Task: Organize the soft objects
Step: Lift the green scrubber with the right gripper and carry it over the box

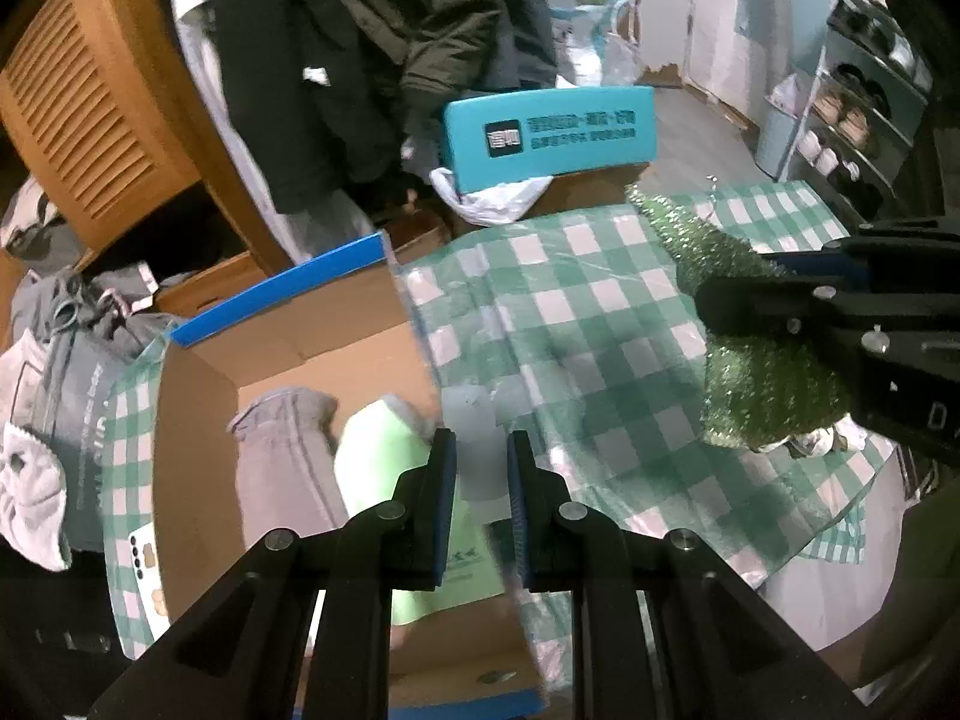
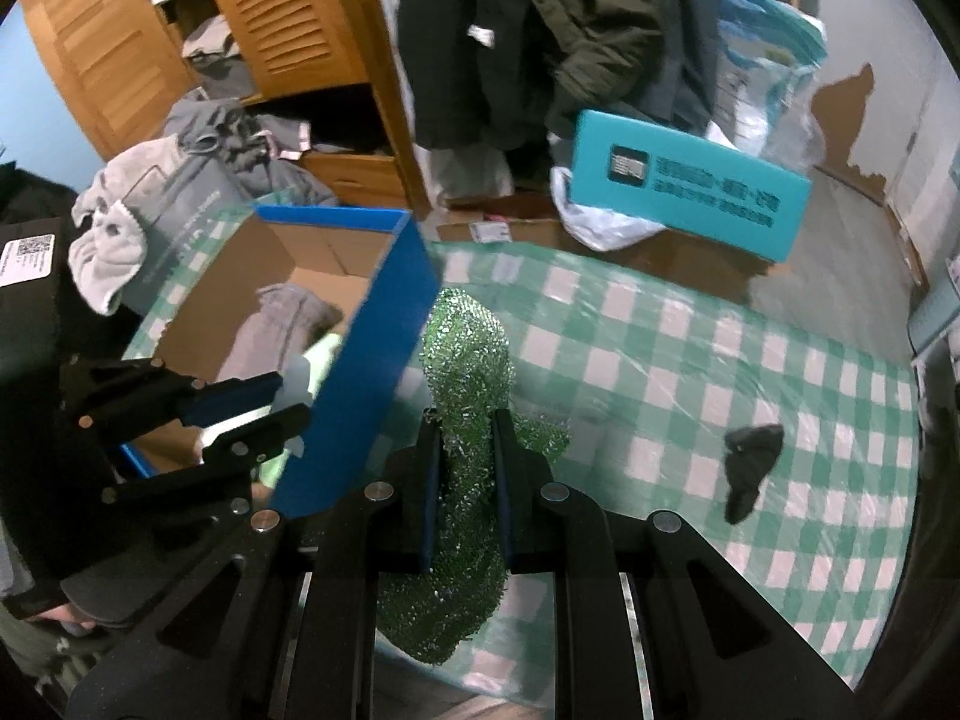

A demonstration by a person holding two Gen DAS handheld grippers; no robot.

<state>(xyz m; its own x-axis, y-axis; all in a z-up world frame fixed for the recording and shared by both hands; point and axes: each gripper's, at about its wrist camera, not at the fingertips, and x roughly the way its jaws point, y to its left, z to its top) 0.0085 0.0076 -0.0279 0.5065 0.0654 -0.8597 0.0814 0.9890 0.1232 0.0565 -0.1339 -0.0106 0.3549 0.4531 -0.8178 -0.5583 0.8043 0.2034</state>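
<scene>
Green-and-white checked cloth (image 2: 690, 372) covered the table, with wardrobe doors and hanging coats crowding behind it. On the cloth stood an open cardboard box (image 1: 198, 420) with blue outer walls, already holding a grey folded garment (image 1: 282, 456) and a pale green soft item (image 1: 384, 468), so part of the sorting looked done. The left gripper (image 1: 482, 450), over the box's near corner, had its jaws drawn in on a thin pale grey piece (image 1: 477, 420), soft-edged and blurred; exactly what it was could not be told. The right gripper (image 2: 465, 426) pinched a glittery green fabric piece (image 2: 465, 348), coarse and sparkling like tinsel, hanging limp above the cloth just beside the box's blue wall. Both pieces were outside the box and appeared to be headed for it. A small dark object (image 2: 750, 468) lay alone on the cloth to the right, well apart, probably left to collect. Beyond the table sat a teal box (image 2: 690, 204) with white lettering.
</scene>
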